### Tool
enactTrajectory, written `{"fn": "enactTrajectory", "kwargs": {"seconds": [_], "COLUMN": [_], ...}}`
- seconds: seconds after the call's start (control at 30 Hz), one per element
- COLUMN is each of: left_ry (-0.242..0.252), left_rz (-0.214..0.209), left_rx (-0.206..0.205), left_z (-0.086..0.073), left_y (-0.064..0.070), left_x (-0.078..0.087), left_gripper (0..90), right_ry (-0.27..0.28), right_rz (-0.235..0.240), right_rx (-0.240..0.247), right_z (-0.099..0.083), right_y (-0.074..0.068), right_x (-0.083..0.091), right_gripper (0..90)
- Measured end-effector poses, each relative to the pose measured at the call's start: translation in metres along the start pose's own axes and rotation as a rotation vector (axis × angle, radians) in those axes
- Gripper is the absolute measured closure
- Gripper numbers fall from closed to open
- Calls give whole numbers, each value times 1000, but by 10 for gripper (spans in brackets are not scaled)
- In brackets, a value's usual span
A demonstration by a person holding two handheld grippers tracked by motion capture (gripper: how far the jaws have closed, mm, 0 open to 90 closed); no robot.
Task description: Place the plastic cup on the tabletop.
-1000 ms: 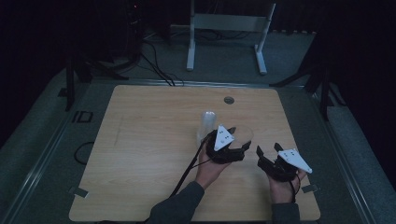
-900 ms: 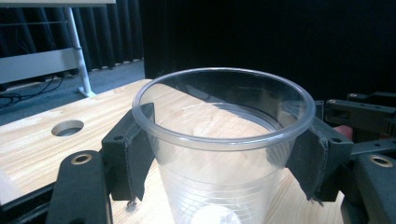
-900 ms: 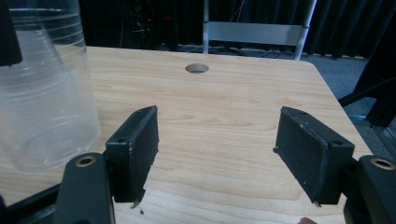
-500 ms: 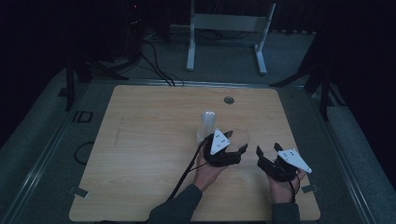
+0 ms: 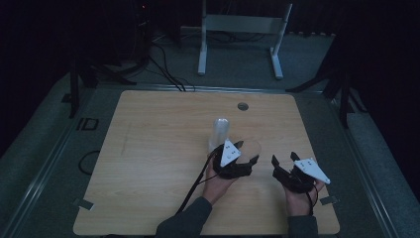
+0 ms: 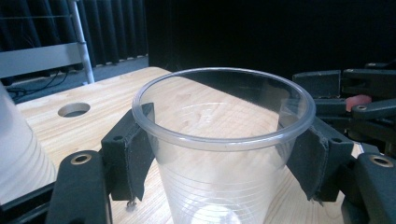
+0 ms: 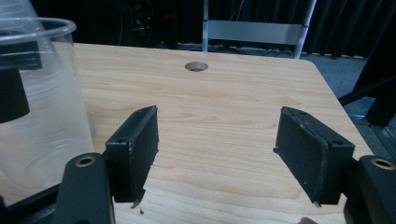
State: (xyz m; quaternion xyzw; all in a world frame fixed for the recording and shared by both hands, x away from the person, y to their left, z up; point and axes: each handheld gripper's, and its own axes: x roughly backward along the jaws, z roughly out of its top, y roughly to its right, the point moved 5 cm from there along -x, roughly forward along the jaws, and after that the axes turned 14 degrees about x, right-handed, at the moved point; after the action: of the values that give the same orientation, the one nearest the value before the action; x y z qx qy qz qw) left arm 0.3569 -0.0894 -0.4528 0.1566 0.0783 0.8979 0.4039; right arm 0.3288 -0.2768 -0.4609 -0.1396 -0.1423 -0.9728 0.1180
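Left tool [image 6: 219,154]: jaws clamped on clear plastic cup [image 6: 224,140], nothing visible inside.
Cup: upright on wooden surface [image 5: 163,148], beside stacked cups [image 5: 219,131].
Right tool [image 7: 217,154]: jaws apart, holding nothing, right of cup.

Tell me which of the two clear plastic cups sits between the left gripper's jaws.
The upright clear cup nearer the person, mouth up, with the left gripper jaws against its sides. The other cup stands behind it, apart from the jaws.

A clear ribbed plastic cup [image 6: 223,154] stands upright, mouth up and empty, towards the desk's [image 5: 148,148] right front.
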Motion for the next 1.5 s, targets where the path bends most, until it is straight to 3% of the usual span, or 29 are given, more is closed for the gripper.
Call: {"fn": "enactTrajectory", "kwargs": {"seconds": [0.7, 1.5], "left_ry": [-28, -63], "left_rz": [2, 32], "left_rx": [-3, -3], "left_z": [-18, -35], "left_y": [-11, -24], "left_x": [0, -4], "left_gripper": [293, 293], "right_ry": [-5, -6], "right_rz": [1, 0], "right_rx": [5, 4], "right_z": [-1, -1], "right_y": [-1, -1], "right_x": [-1, -1], "right_gripper": [296, 296]}}
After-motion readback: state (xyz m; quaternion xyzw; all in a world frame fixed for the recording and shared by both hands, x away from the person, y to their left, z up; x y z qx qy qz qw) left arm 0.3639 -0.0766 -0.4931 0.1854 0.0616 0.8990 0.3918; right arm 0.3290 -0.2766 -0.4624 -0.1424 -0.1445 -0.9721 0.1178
